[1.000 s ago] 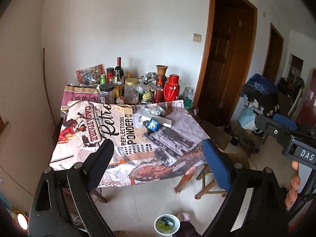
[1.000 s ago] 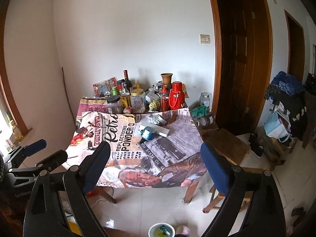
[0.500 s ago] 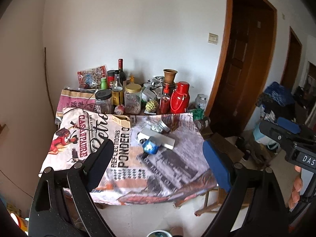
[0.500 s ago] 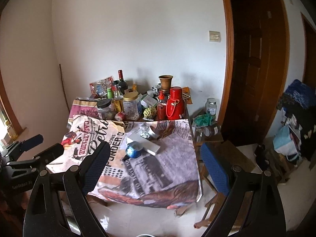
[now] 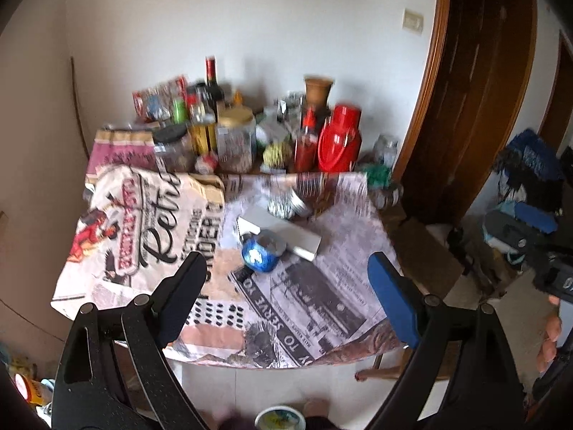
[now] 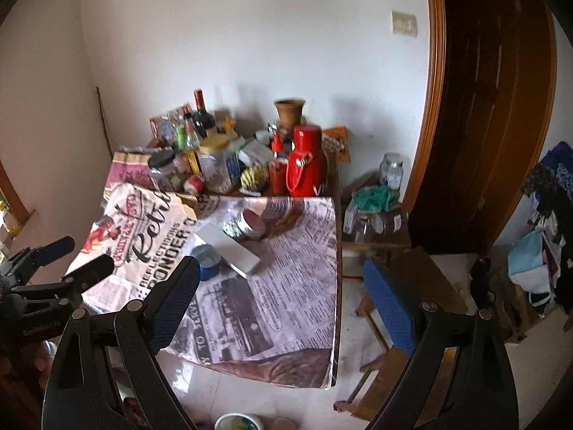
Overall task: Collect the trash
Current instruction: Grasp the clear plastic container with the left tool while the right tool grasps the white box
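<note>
Printed paper covers the table [image 5: 322, 322], overhanging its near edge. Blue cup [image 5: 263, 251], white box [image 5: 286, 233] and foil tin [image 5: 288, 204] lie mid-table, touching or nearly so; the near half is bare. Bottles [image 6: 229, 157] crowd the far edge. Left gripper [image 5: 286, 286] and right gripper [image 6: 283, 286] both gape wide, nothing between the jaws, short of the near edge

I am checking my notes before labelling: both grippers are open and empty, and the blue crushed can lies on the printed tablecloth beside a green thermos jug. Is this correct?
Not quite: the thermos jug is red, not green, and it stands at the back of the table, apart from the blue crushed can. The right wrist view shows this. The left gripper and right gripper are open and empty.
</note>
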`<action>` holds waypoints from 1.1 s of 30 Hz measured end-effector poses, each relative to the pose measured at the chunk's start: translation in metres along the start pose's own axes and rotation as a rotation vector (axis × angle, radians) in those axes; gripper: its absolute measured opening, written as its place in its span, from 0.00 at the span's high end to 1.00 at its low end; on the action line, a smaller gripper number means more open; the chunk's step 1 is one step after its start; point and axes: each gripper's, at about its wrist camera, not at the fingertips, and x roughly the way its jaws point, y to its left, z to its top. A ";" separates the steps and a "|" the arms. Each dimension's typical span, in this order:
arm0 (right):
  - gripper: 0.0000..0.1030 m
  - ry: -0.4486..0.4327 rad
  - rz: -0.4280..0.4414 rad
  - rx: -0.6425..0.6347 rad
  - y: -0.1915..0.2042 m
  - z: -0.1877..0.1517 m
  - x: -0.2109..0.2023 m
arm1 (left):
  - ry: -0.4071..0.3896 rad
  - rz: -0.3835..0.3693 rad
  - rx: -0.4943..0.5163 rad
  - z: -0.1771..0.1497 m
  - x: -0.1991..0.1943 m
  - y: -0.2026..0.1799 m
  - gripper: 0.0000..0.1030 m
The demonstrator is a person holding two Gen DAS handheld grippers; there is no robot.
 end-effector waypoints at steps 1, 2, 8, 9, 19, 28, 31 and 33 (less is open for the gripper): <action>0.12 0.019 0.001 0.007 -0.003 -0.001 0.008 | 0.026 -0.004 -0.001 0.000 0.011 0.001 0.11; 0.12 0.031 -0.001 0.010 -0.005 -0.002 0.013 | 0.063 -0.015 -0.006 0.000 0.025 0.003 0.11; 0.12 0.131 -0.038 0.074 -0.016 -0.009 0.056 | 0.177 -0.060 0.032 0.002 0.086 0.013 0.11; 0.12 0.145 -0.041 0.092 -0.017 -0.009 0.062 | 0.193 -0.067 0.047 0.004 0.097 0.015 0.11; 0.12 0.251 -0.096 0.251 -0.020 -0.006 0.121 | 0.376 -0.092 0.226 0.011 0.214 0.027 0.11; 0.12 0.340 -0.063 0.252 -0.024 -0.010 0.178 | 0.401 -0.103 0.290 0.003 0.259 0.029 0.20; 0.12 0.384 0.001 0.201 -0.020 -0.009 0.201 | 0.404 -0.126 0.273 0.002 0.262 0.032 0.35; 0.12 0.411 0.042 0.170 -0.017 -0.009 0.214 | 0.386 -0.149 0.250 0.005 0.259 0.038 0.36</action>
